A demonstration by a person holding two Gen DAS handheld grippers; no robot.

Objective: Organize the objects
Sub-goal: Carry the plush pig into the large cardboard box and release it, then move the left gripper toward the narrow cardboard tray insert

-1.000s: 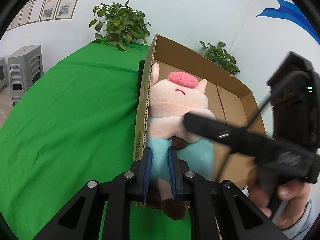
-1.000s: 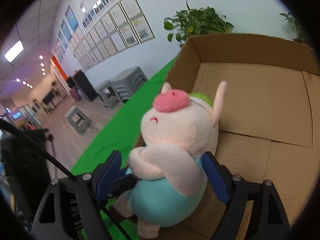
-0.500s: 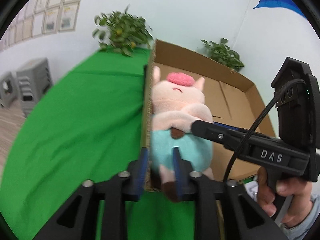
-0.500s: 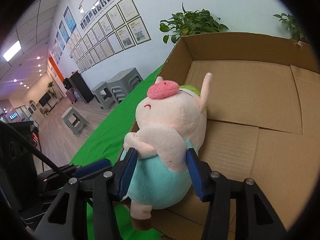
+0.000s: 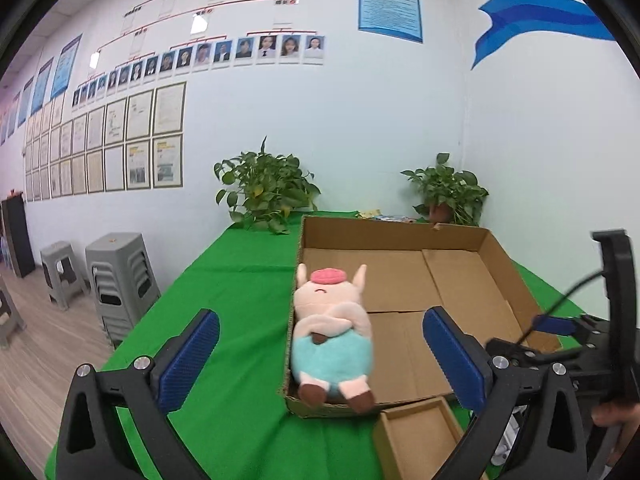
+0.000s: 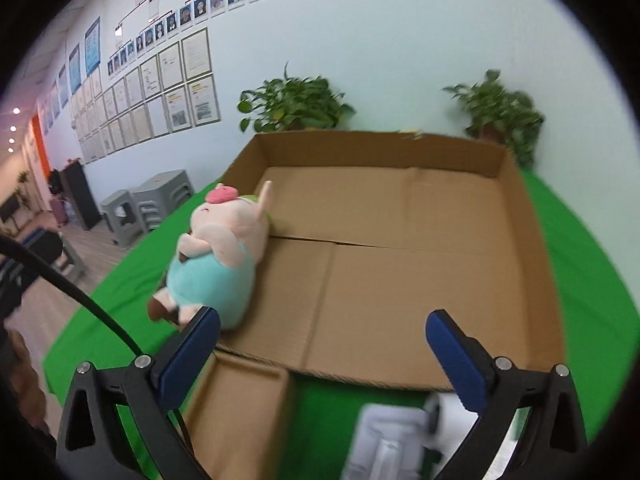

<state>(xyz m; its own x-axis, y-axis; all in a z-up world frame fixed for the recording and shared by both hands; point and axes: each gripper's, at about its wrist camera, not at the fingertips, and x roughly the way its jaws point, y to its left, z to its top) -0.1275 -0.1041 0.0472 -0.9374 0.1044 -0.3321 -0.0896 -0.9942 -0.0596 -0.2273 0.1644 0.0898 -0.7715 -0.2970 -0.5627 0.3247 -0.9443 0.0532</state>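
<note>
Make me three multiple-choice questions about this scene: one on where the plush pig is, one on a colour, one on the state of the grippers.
1. Where does the plush pig lie?
A. Along the left wall inside the cardboard box
B. On a stool
C. On the bare cloth

2. What colour is the tablecloth?
A. Red
B. Green
C. White

3. How do the left gripper and right gripper stand?
A. Both clamp the pig
B. One holds it
C. Both open, empty

Answers: 1 A, it rests against that wall; 2 B, bright green; 3 C, the pads stand wide apart, having just opened, with nothing pressed.
</note>
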